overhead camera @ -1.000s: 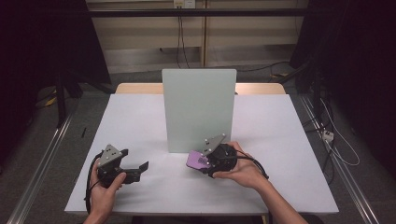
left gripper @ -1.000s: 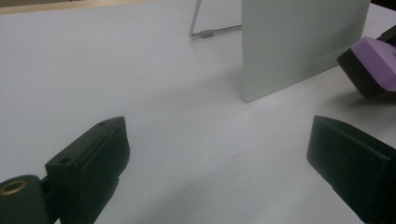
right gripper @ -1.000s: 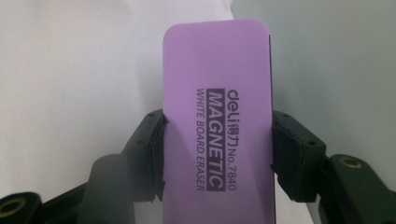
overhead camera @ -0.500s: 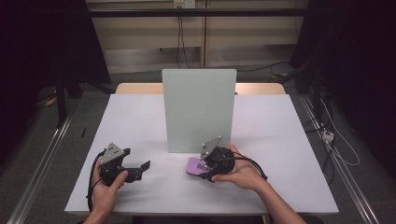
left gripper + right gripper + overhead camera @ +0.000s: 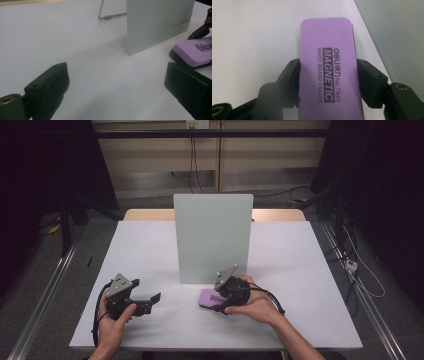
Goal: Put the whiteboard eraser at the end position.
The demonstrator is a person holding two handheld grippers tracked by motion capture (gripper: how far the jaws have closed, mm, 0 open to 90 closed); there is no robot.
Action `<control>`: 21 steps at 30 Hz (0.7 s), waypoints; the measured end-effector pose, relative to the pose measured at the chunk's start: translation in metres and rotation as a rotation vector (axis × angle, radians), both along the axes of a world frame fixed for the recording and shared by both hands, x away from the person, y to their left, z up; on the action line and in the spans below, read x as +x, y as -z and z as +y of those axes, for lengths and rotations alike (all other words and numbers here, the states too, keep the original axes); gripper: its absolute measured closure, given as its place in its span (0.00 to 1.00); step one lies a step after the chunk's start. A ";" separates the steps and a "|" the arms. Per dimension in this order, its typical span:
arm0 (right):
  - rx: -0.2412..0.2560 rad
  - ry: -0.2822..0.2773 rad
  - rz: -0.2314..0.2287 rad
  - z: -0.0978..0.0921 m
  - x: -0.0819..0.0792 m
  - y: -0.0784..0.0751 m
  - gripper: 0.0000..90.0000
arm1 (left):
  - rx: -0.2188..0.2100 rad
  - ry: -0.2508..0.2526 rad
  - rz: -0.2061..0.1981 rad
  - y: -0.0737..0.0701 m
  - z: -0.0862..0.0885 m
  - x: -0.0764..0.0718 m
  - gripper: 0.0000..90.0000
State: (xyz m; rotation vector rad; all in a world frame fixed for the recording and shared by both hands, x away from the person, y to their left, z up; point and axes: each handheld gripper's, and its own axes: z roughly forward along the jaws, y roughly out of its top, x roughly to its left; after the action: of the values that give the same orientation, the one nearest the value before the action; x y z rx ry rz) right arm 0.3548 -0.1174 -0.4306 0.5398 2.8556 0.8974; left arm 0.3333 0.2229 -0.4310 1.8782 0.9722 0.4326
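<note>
Two grippers are in my hands at the near edge of the white table. My right gripper has its jaws clamped on the long sides of the purple eraser, one jaw against each edge; the label reads "MAGNETIC WHITE BOARD ERASER". The eraser lies flat, low over the table surface; I cannot tell whether it touches. My left gripper sits at 9 o'clock from the eraser, well apart from it, with its jaws spread wide and nothing between them. In the left gripper view the eraser appears at 2 o'clock beyond my right-hand jaw. Farther out, at 12 o'clock from the eraser and just beside it, the pale green board stands upright at table centre.
</note>
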 end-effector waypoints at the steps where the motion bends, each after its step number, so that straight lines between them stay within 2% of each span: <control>1: -0.004 0.000 0.001 0.000 0.000 0.001 0.42 | 0.000 0.001 0.001 0.000 0.000 0.000 0.06; 7: 0.023 0.012 0.002 0.001 0.000 0.002 0.25 | 0.000 0.001 -0.001 0.000 0.000 0.000 0.06; 11: 0.061 0.028 -0.007 -0.002 0.000 -0.002 0.20 | 0.002 0.001 0.000 0.000 0.000 0.000 0.06; 18: 0.116 0.090 -0.036 -0.008 -0.001 -0.011 0.12 | -0.001 -0.003 0.002 0.001 0.000 0.000 0.06; 21: 0.139 0.127 -0.046 -0.012 0.000 -0.014 0.11 | 0.000 -0.003 0.003 0.001 0.000 0.000 0.06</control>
State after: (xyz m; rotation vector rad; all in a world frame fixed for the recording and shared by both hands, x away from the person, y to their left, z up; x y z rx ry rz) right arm 0.3546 -0.1298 -0.4162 0.6958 2.6971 1.0763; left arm 0.3335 0.2229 -0.4316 1.8778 0.9778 0.4314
